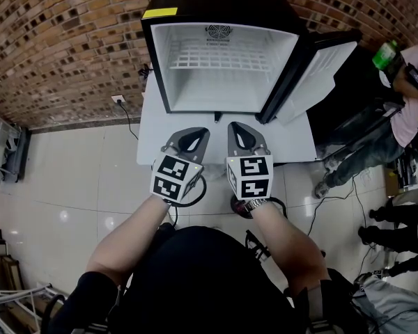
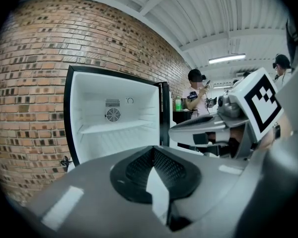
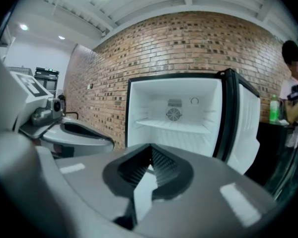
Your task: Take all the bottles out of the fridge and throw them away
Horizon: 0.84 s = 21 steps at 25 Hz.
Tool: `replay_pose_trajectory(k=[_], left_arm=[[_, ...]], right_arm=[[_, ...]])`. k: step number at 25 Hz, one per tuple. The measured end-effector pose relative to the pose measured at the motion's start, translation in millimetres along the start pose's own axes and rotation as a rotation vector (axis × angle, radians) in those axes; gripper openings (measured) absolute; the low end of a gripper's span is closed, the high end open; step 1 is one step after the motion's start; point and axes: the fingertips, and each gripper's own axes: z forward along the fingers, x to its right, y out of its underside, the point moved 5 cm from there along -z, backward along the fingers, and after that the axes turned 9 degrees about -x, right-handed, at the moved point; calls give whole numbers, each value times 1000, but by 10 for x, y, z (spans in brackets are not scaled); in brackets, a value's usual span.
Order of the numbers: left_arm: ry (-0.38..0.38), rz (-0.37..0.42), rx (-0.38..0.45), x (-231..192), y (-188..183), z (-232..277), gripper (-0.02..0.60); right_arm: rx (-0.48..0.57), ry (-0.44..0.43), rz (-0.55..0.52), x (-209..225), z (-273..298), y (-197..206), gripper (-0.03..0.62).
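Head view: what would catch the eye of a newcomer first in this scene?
The small black fridge with a white interior stands open on the white table by the brick wall, with no bottle showing inside. In front of it, the grey left gripper and right gripper sit side by side, jaws together and empty. A green bottle stands far right, beside a person.

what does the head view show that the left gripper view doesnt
Only the head view: the person's forearms, the tiled floor and the marker cube on the left gripper. Only the left gripper view: the ceiling light. Both: the open fridge with no bottles visible inside, the right gripper, and a green bottle off to the side.
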Motion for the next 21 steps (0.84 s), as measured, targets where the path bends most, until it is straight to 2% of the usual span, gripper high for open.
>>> replay_pose_trajectory(k=[21], left_arm=[[-2, 6, 13, 12, -37, -17, 3]], right_arm=[[8, 4, -19, -28, -43, -24, 3]])
